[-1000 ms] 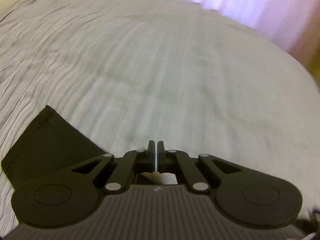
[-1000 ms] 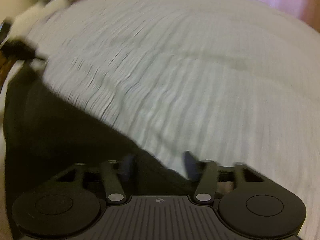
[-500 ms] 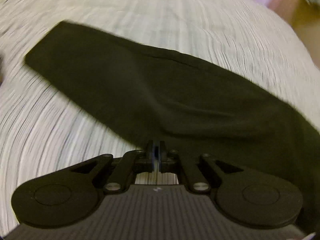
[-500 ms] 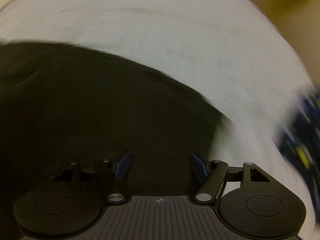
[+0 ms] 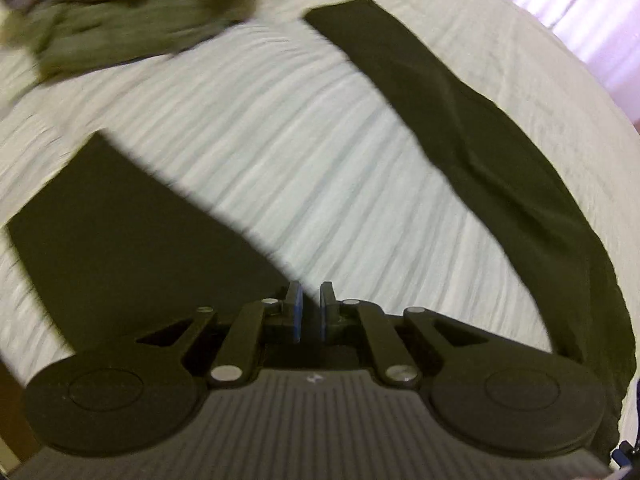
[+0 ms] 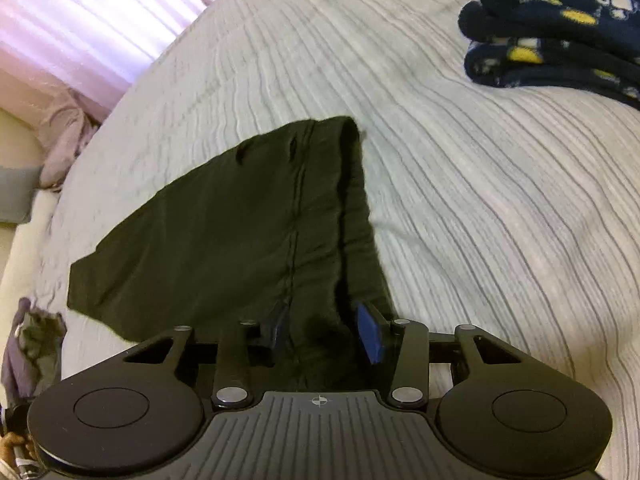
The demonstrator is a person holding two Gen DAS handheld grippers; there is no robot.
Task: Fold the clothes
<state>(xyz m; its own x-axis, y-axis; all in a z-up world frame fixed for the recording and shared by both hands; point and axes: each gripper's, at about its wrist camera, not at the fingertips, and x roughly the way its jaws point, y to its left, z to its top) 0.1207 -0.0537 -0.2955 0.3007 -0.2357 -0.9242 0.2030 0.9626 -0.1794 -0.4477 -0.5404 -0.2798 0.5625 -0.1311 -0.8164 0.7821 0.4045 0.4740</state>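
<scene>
No legible text or labels.

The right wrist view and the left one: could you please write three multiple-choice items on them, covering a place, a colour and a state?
1. Where is the navy patterned fleece?
A) on the bedspread, beyond the black garment
B) on the floor
C) under the black garment

2. What colour is the crumpled heap?
A) red
B) olive green
C) white

3. How is the black garment lying?
A) hanging up
B) rolled into a ball
C) spread out on the bedspread

Answers:
1 A, it sits on the ribbed cover at the upper right of the right wrist view.
2 B, the left wrist view shows it olive.
3 C, both views show it laid out.
</scene>
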